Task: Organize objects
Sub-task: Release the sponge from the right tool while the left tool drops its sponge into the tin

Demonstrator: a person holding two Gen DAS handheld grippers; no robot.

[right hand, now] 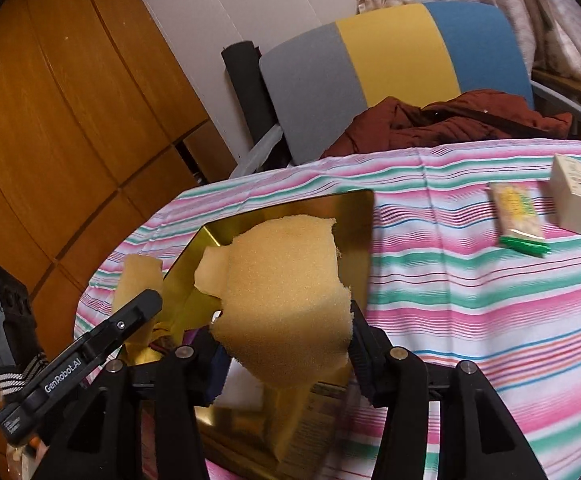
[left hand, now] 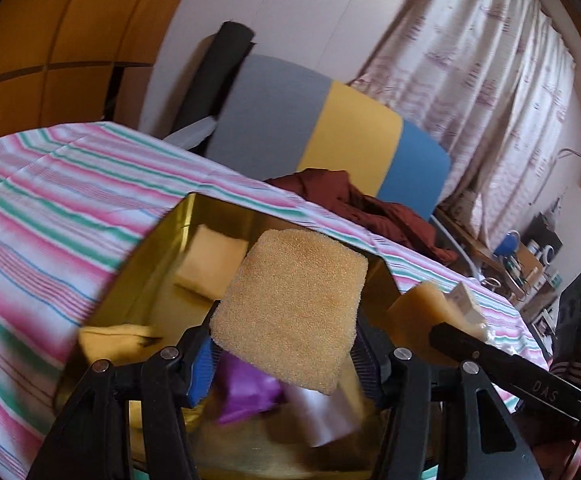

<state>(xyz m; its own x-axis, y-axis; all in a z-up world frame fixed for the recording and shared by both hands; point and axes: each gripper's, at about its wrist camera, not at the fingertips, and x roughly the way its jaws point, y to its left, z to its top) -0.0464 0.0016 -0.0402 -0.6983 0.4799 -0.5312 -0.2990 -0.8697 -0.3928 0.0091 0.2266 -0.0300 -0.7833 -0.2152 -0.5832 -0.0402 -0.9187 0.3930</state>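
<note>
Item: your left tool (left hand: 286, 344) clenches a square tan foam sponge (left hand: 290, 308); your right tool (right hand: 286, 344) holds a torn tan foam piece (right hand: 286, 280) — both poised over the shiny gold rectangular tin (left hand: 194, 216) on the striped-cloth desk (left hand: 50, 200), evidently for stowing.

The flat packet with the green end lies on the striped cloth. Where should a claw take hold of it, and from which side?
Probably from above, across the two long edges of the packet near its middle. It lies flat on the cloth, so only those narrow edges offer opposing surfaces.
</note>
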